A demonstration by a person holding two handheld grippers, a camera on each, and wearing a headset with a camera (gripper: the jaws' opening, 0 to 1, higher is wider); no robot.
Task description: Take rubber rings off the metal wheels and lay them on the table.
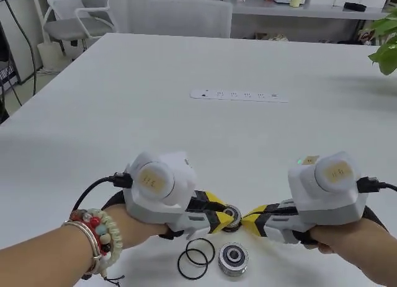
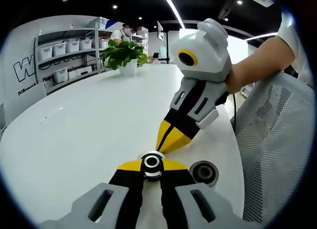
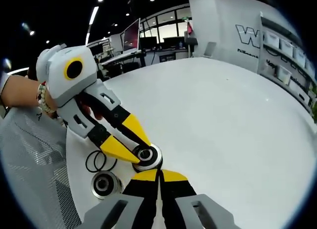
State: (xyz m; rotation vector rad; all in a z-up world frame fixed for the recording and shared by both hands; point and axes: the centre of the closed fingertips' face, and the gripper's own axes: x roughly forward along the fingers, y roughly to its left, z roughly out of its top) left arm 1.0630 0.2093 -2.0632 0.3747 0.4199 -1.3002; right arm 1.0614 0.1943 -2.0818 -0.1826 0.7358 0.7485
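Head view: left gripper [image 1: 224,217] fingers clamp the metal wheel [image 1: 232,214], right gripper [image 1: 248,217] pinched shut at its rim, so yanking could pop it loose.

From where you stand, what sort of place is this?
Probably an open-plan office or workshop: a big white table with a socket strip, shelves of storage bins along the wall, and a monitor on a desk behind.

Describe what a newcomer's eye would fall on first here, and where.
Two yellow-tipped grippers meet nose to nose over the white table: the left gripper clamps a small metal wheel, and the right gripper touches its rim with tips closed. Just nearer the person lie two black rubber rings and a second wheel.
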